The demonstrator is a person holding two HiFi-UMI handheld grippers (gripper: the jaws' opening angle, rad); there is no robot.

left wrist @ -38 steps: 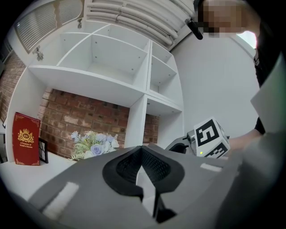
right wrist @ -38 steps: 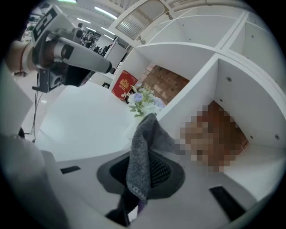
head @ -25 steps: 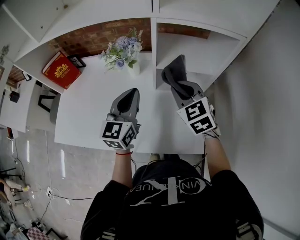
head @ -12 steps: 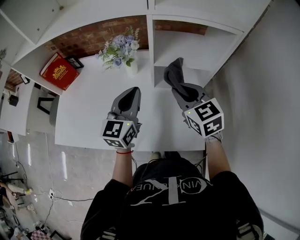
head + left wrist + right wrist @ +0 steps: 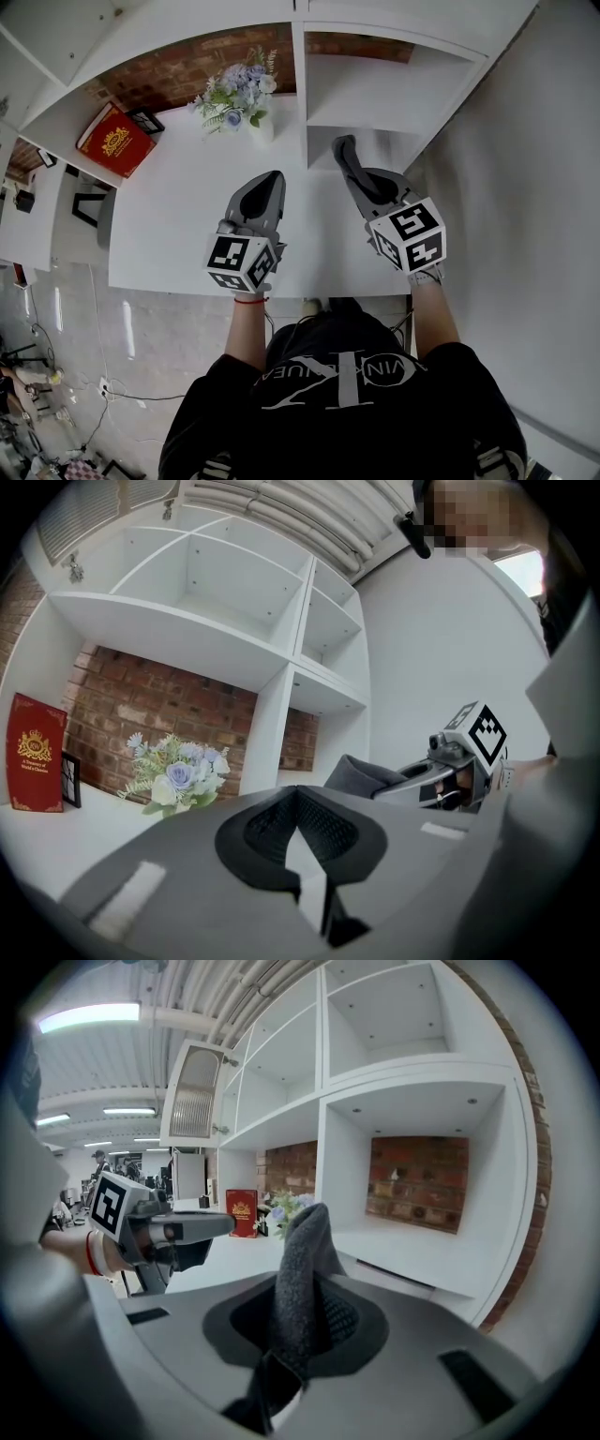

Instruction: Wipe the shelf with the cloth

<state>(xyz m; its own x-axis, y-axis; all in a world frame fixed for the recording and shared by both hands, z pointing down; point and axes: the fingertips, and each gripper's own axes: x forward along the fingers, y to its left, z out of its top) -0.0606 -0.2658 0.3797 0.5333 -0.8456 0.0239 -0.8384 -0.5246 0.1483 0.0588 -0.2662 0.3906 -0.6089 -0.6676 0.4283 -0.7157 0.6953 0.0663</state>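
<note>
Cloth point(image 5: 305, 1241): pinched upright by right gripper point(image 5: 361, 183), at far-right shelf point(image 5: 375, 98) mouth | left gripper point(image 5: 298, 799): fingers pressed together, empty | risk: narrow pinch, wipe drag may pull cloth free

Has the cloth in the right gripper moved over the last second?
Yes. Against the shelf divider, the cloth has drawn back toward the person; the right gripper is shut on it.
</note>
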